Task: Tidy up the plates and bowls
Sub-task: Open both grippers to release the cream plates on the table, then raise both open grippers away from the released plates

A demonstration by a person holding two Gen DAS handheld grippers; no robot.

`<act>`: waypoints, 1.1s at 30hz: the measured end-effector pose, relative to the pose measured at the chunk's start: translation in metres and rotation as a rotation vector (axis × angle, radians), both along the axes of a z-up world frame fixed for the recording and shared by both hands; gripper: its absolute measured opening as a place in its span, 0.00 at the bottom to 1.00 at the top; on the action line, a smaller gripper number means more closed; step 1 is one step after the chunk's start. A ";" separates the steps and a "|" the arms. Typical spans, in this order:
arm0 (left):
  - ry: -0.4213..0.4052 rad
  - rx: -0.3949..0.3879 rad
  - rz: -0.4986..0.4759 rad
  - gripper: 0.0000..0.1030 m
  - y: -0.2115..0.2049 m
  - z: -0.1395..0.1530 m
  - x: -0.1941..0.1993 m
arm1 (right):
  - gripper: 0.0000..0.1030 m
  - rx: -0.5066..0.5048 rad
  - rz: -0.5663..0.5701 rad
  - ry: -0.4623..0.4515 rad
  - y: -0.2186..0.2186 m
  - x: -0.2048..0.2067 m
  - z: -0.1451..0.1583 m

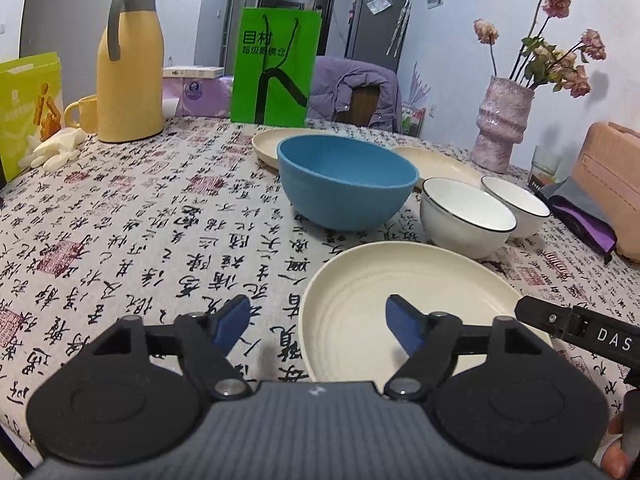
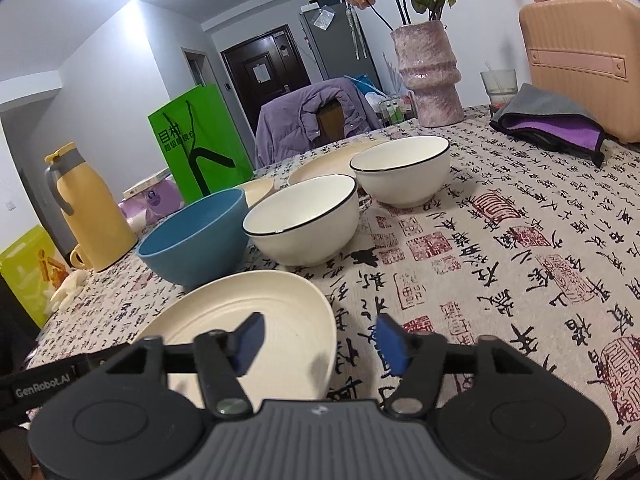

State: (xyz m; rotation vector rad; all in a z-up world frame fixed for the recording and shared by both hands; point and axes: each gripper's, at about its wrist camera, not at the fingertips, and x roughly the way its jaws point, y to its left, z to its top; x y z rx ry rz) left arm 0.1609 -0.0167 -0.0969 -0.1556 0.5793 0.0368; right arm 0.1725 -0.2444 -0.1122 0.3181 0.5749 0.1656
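Two grippers: both over the near edge of the tablecloth (image 1: 120, 216), each with nothing between its blue pads.
Snack bag: green-yellow snack bag (image 1: 28, 104) at the far left edge, white gloves (image 1: 56, 148) lying beside it.
Jug: yellow thermal jug (image 1: 130, 68) upright, far left, with a yellow mug (image 1: 82, 114) just beside it.
Green bag: green paper bag (image 1: 274, 66) standing at the far side, behind the far plate.
Left gripper: left gripper (image 1: 318, 322) released, jaws spread wide; its right pad hangs over the near plate's left rim, its left pad over the cloth.
Far plate: cream far plate (image 1: 266, 142) behind the blue bowl, partly hidden by it.
Blue bowl: blue bowl (image 1: 346, 180) upright near the table centre, just beyond the near plate.
Near plate: cream near plate (image 1: 420, 304) flat on the cloth, closest to both grippers.
Right gripper: right gripper (image 2: 320, 338) released, jaws apart; its left pad hangs over the near plate's right side, its right pad over the cloth.
Second plate: another cream plate (image 1: 438, 162) behind the white bowls.
White bowls: first white bowl (image 1: 466, 218) with a black rim, right of the blue bowl; second white bowl (image 1: 518, 204) just beside it, whether touching cannot be told.
Vase: pink vase (image 1: 502, 128) with dried flowers, far right.
Case: pink case (image 2: 580, 60) at the right edge, a folded grey-purple cloth (image 2: 552, 122) in front of it.
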 end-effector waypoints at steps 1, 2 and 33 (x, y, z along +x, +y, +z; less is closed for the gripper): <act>-0.006 -0.001 -0.002 0.81 0.000 0.001 -0.001 | 0.73 0.003 0.002 -0.003 0.000 0.000 0.000; -0.012 -0.003 -0.005 0.82 0.000 0.001 -0.002 | 0.79 0.007 0.003 -0.007 -0.001 -0.001 0.001; -0.056 -0.070 0.002 1.00 0.010 0.008 -0.011 | 1.00 0.044 -0.024 -0.016 -0.012 -0.003 0.004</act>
